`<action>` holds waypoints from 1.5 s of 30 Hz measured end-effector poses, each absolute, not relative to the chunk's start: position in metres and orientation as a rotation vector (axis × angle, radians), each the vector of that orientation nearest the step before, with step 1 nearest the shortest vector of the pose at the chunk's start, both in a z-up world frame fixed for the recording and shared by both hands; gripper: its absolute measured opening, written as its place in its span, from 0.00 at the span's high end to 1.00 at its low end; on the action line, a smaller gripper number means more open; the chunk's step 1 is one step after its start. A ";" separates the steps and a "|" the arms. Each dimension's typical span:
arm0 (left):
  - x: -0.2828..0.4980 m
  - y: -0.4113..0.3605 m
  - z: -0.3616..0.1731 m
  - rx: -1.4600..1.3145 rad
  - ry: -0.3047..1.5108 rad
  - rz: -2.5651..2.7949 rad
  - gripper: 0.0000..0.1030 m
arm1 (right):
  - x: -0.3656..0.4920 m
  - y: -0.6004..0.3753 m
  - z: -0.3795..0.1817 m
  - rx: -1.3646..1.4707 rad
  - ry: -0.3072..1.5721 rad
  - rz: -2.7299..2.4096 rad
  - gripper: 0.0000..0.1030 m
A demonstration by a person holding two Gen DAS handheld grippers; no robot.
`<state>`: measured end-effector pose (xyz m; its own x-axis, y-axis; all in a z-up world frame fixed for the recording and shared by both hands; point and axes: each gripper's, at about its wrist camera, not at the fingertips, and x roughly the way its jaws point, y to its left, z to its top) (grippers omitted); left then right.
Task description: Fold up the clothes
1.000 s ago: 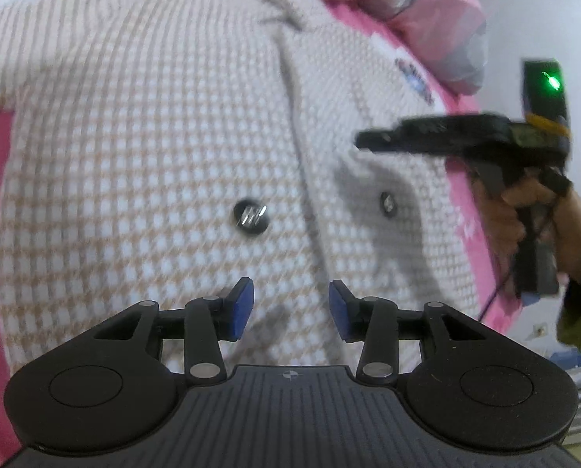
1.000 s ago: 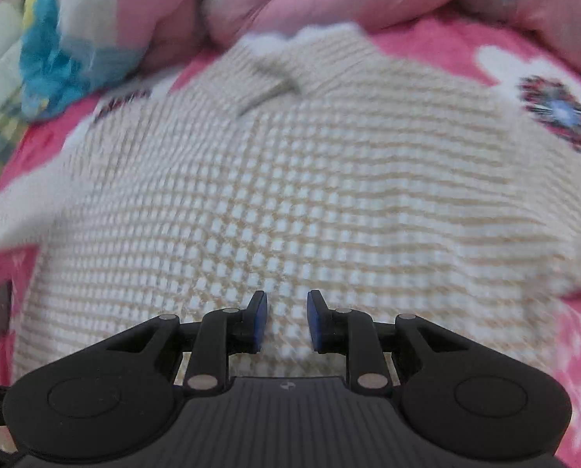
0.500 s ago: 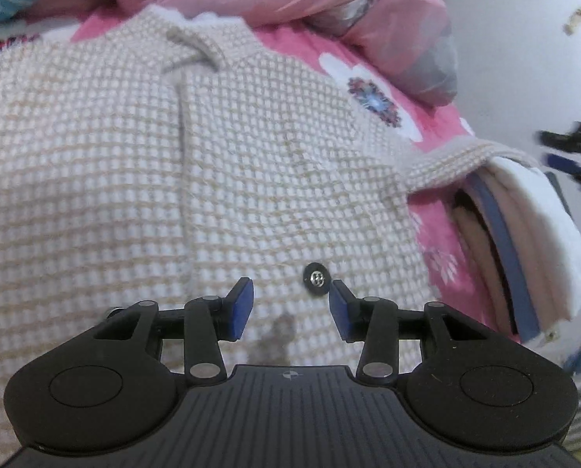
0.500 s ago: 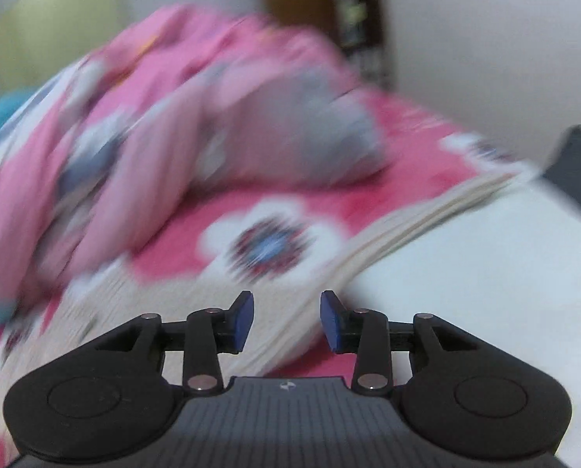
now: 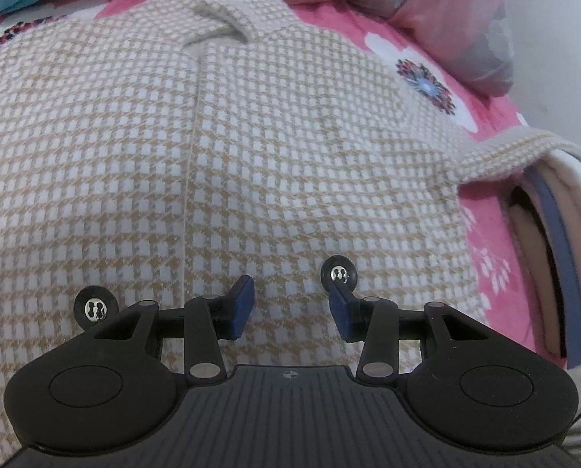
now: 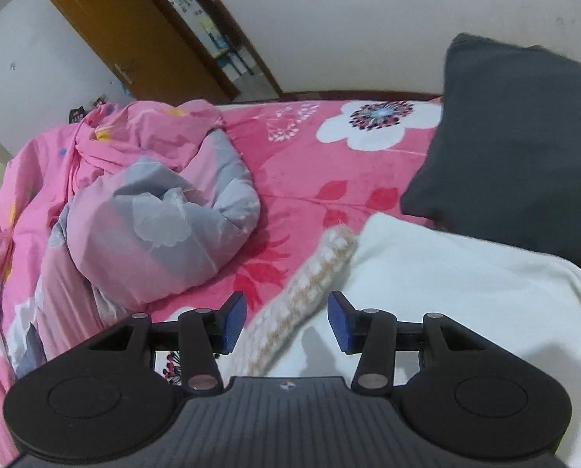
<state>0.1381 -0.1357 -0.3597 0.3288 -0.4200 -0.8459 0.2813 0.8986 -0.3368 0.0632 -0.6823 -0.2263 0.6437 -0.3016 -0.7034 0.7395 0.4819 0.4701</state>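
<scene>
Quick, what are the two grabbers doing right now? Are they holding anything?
Left hand-held gripper: open, empty, over the checked jacket.
Right hand-held gripper: jaws opening, empty, above the jacket's sleeve.

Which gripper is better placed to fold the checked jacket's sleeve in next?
Probably the right gripper: its opening jaws hover over the sleeve lying on the white stack. The left gripper faces the jacket front.

Black grippers [image 5: 290, 308], blue pads [image 6: 234, 321], silver pivot pins.
</scene>
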 end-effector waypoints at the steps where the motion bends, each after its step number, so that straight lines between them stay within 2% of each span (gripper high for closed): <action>1: 0.138 -0.136 -0.360 -0.138 1.147 -0.455 0.59 | 0.068 -0.687 -0.229 0.846 0.609 -0.685 0.53; 4: 0.137 -0.136 -0.361 -0.140 1.143 -0.442 0.59 | 0.083 -0.698 -0.241 0.850 0.699 -0.727 0.53; 12: 0.133 -0.134 -0.362 -0.147 1.129 -0.425 0.59 | 0.100 -0.708 -0.255 0.884 0.698 -0.751 0.55; 15: 0.132 -0.133 -0.363 -0.150 1.125 -0.422 0.59 | 0.105 -0.711 -0.258 0.873 0.707 -0.766 0.65; 16: 0.132 -0.132 -0.363 -0.151 1.124 -0.419 0.59 | 0.104 -0.711 -0.258 0.874 0.705 -0.777 0.75; 18: 0.132 -0.132 -0.363 -0.160 1.122 -0.413 0.59 | 0.102 -0.711 -0.256 0.865 0.693 -0.786 0.86; 19: 0.131 -0.131 -0.363 -0.167 1.120 -0.411 0.59 | 0.103 -0.709 -0.254 0.853 0.684 -0.781 0.88; 27: 0.130 -0.122 -0.364 -0.203 1.106 -0.404 0.59 | 0.121 -0.646 -0.188 0.636 0.558 -0.549 0.89; 34: 0.131 -0.117 -0.367 -0.249 1.098 -0.408 0.59 | 0.158 -0.559 -0.137 0.557 0.495 -0.225 0.89; 39: 0.129 -0.109 -0.364 -0.282 1.086 -0.420 0.59 | 0.181 -0.492 -0.123 0.535 0.488 -0.011 0.89; 45: 0.129 -0.081 -0.344 -0.396 1.042 -0.402 0.59 | 0.202 -0.421 -0.134 0.555 0.515 0.157 0.90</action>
